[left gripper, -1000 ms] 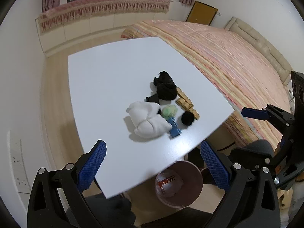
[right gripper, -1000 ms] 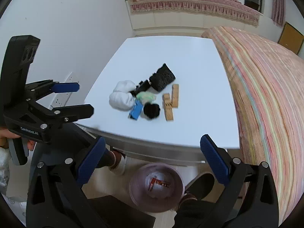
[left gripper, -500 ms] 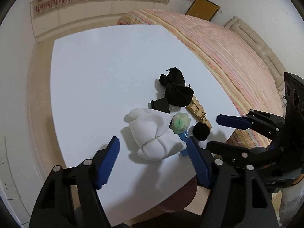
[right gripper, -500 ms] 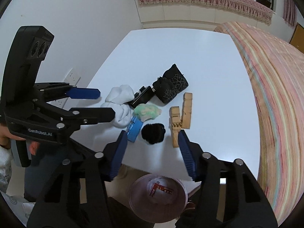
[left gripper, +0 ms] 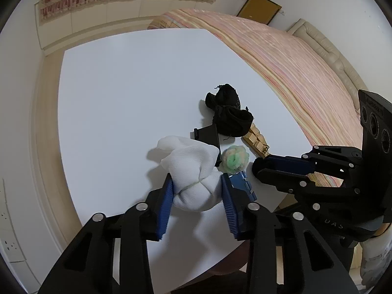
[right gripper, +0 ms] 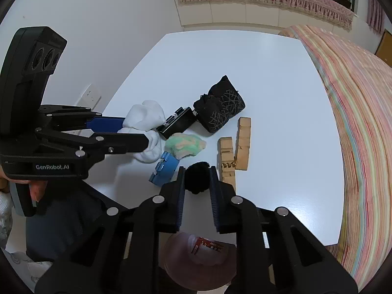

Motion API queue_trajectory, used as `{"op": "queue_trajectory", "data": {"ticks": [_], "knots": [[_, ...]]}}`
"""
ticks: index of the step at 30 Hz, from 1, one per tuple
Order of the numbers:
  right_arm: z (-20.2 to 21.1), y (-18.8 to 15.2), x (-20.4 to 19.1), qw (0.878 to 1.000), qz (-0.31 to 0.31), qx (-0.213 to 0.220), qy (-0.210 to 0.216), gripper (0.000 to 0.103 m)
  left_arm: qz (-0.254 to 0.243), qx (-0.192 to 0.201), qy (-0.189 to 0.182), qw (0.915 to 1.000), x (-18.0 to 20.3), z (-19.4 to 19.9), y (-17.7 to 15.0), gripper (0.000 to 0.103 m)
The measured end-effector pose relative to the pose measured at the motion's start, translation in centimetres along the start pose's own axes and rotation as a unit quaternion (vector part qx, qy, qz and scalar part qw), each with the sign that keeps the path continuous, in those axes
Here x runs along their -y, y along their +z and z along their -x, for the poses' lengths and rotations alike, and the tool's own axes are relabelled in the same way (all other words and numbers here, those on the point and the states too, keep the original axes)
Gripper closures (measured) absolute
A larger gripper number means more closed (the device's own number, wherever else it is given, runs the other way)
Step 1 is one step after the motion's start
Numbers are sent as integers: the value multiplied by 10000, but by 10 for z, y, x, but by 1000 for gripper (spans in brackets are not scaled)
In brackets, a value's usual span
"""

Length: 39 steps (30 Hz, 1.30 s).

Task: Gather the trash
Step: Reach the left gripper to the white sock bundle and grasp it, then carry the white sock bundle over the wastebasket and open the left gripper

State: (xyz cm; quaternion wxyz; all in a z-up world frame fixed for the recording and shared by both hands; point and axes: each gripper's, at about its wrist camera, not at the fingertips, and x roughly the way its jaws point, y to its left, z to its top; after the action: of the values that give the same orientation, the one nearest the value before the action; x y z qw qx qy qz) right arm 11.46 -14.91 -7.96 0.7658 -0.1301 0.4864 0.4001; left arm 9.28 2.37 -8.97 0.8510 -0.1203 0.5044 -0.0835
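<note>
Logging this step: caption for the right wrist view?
Right hand-held gripper closes around black pom-pom at table edge, above pink bin.

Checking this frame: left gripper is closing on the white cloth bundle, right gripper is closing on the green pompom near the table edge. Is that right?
Not quite. The right gripper is closing on the black pompom, not the green one; the green pompom lies untouched beyond it, as the right wrist view shows. The rest holds: the left gripper is closing on the white cloth bundle, near the table edge.
</note>
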Motion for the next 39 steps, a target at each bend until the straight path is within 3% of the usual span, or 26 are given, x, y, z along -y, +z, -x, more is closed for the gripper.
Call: {"op": "queue_trajectory", "data": {"ticks": [11, 21, 39], "knots": [[14, 2, 1, 9998, -62, 174, 27, 90, -56, 159, 104, 9998, 1, 16, -7, 70], [58, -7, -3, 9989, -108, 456, -42, 90, -253, 373, 97, 9989, 20, 48, -12, 70], [132, -73, -19, 9965, -251, 761, -251, 90, -952, 522, -197, 9939, 88, 84, -58, 70]]}}
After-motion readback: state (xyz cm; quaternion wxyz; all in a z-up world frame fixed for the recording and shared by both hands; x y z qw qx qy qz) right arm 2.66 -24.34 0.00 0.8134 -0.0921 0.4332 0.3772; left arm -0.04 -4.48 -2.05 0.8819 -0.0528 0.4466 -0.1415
